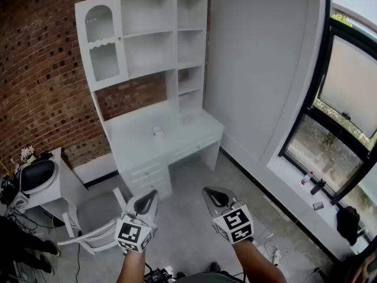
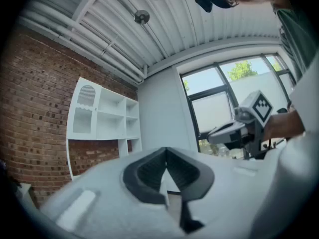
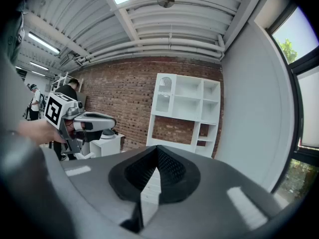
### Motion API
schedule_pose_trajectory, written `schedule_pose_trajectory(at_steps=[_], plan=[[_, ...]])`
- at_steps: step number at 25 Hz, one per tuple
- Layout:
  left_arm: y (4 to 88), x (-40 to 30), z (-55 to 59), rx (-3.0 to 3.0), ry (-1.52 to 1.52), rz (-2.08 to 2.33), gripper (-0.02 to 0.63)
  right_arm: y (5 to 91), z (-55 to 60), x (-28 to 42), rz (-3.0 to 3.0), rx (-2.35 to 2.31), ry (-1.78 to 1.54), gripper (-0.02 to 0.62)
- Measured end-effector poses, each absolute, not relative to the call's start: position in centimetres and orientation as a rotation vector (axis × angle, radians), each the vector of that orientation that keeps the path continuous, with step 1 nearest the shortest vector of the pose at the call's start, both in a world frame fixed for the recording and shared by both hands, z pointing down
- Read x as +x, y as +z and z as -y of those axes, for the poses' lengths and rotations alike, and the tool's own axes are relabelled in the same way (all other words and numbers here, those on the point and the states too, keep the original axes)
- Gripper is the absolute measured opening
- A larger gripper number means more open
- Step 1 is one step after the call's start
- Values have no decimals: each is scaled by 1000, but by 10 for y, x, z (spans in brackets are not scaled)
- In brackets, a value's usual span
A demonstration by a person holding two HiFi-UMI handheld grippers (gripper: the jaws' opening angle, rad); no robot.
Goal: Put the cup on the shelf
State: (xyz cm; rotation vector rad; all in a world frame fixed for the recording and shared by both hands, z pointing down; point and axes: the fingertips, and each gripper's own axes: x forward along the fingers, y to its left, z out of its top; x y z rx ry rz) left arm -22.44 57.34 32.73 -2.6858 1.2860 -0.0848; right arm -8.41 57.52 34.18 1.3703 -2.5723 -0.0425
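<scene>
- the left gripper [image 1: 151, 195] has its jaws pressed together with nothing between them. the right gripper [image 1: 210, 193] is the same, closed and empty. both hang low over the grey floor, well apart from the desk.
- the small pale round cup [image 1: 157, 131] stands on the top of the white wooden desk [image 1: 200, 130], toward 12 o'clock from the two grippers and near the middle of the desktop.
- risk: closed jaws reaching the cup would push it instead of taking it. a cup this small is probably light, so it could skid toward the back panel or topple.
- risk: the white chair with grey seat [image 1: 97, 214] sits at 7 o'clock of the cup, just beside the left gripper. a straight approach on that side could snag it.
- risk: the open compartments of the white hutch shelf [image 1: 150, 33], at 12 o'clock above the cup, look narrow. a high carry could knock the rim on a board, and a gripper could strike a divider on the way in.
- risk: a grip on the rim alone could let the cup swing or slip during the lift.
- the cup seems to stand upright, mouth up, so its long axis would be vertical. it is too small here to be sure, and no handle can be made out.
</scene>
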Motion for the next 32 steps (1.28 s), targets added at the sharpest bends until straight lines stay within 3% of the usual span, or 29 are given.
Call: schedule_pose_trajectory(at_steps=[23, 32], plan=[[336, -246, -571, -2714, -70, -1259, 2, 344, -573, -96, 2563, 1451, -32, 6], [349, -221, -550, -2734, -101, -1251, 2, 352, -552, -69, 2554, 1453, -17, 6]])
